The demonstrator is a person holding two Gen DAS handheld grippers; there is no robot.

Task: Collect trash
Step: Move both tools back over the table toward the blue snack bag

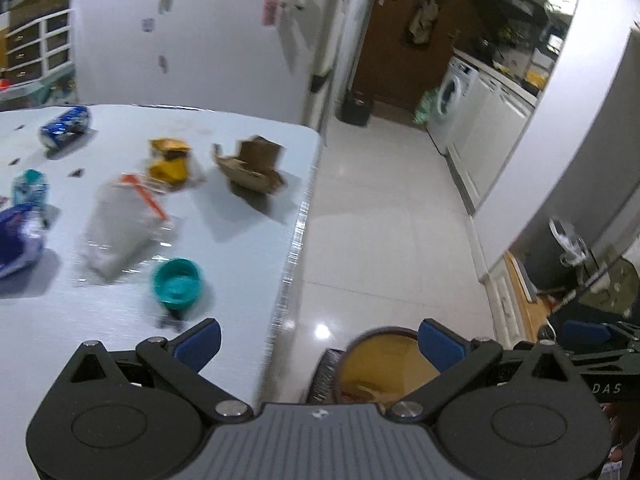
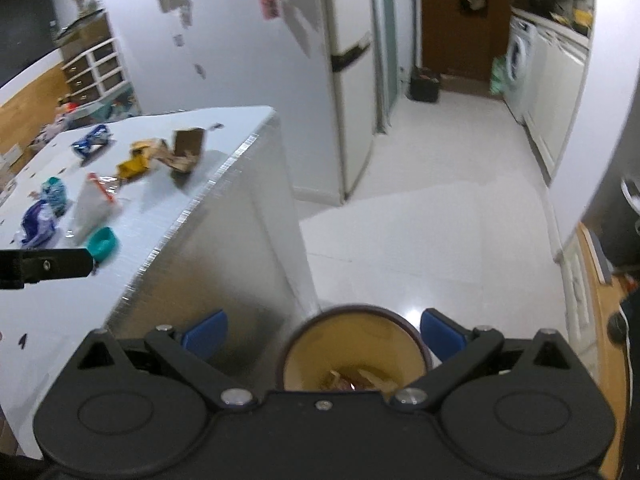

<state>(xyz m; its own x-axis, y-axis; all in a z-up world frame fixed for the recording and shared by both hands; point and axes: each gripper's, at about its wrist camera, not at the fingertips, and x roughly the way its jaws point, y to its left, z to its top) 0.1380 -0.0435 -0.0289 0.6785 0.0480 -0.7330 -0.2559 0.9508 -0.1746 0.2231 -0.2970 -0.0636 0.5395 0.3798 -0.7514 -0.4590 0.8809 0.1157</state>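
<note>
Both the left gripper (image 1: 320,344) and right gripper (image 2: 324,338) gape wide, empty, above the bin (image 2: 354,354); the teal lid (image 1: 176,282) lies ahead-left, nearest the left gripper.

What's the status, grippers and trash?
Left gripper open, empty; right gripper open, empty. Bin on the floor beside the table, some trash inside. Teal lid, can, wrappers still on the table. Nothing blocking.
</note>
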